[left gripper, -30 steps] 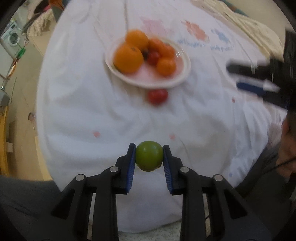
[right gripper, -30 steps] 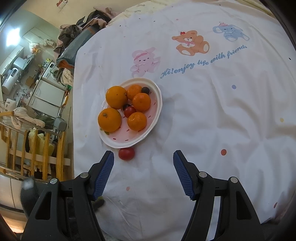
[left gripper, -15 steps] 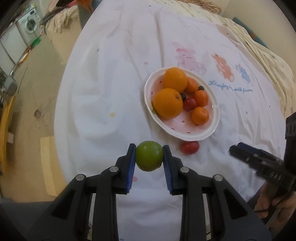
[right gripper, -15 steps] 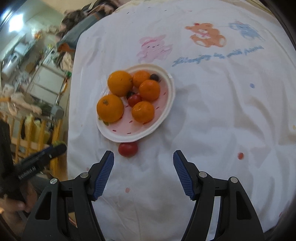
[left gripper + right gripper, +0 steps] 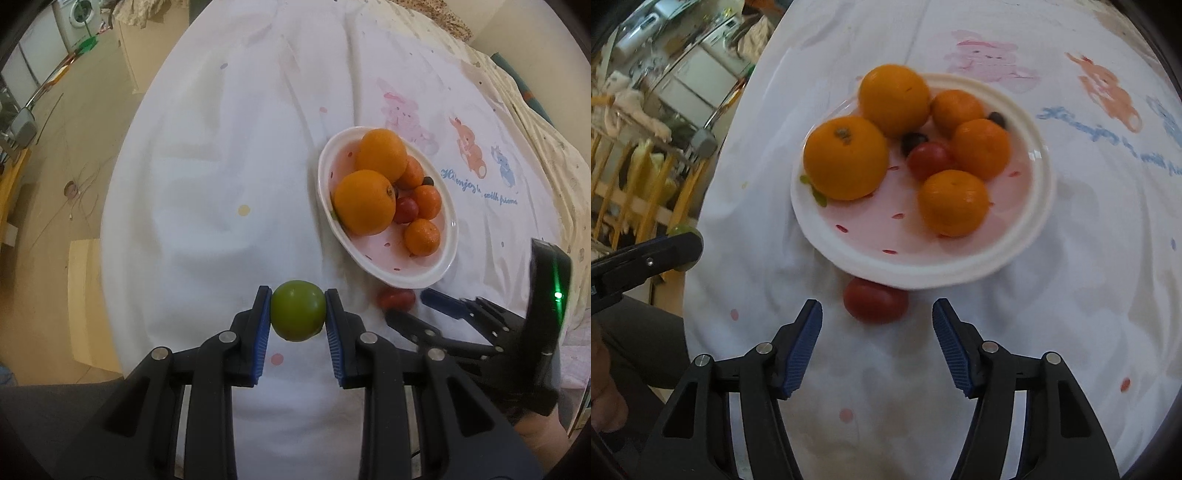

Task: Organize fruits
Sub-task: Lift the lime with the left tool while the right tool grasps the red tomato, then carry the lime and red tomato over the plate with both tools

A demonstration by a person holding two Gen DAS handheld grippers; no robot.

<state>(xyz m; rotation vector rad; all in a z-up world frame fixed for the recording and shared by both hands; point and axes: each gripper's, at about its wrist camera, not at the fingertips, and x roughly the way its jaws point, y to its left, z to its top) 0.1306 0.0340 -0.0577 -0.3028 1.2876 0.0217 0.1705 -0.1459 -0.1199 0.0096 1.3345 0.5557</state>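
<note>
My left gripper [image 5: 297, 313] is shut on a green fruit [image 5: 297, 309] and holds it above the white cloth, left of the plate. The white oval plate [image 5: 1039, 218] holds two big oranges [image 5: 846, 162], three small oranges [image 5: 955, 202], a red tomato [image 5: 929, 159] and dark grapes. A loose red tomato [image 5: 875, 300] lies on the cloth at the plate's near rim. My right gripper [image 5: 877, 317] is open, its fingertips either side of that tomato, just short of it. In the left wrist view the right gripper [image 5: 410, 304] sits beside the same tomato [image 5: 396, 298].
The round table has a white cloth with cartoon animals and blue writing [image 5: 476, 186]. The table edge drops to the floor at the left [image 5: 107, 206]. Wooden railings and clutter stand off the table to the left [image 5: 635, 177].
My right gripper has moved forward and down towards the loose tomato, which now sits between its fingertips. My left gripper has swung left with the green fruit held.
</note>
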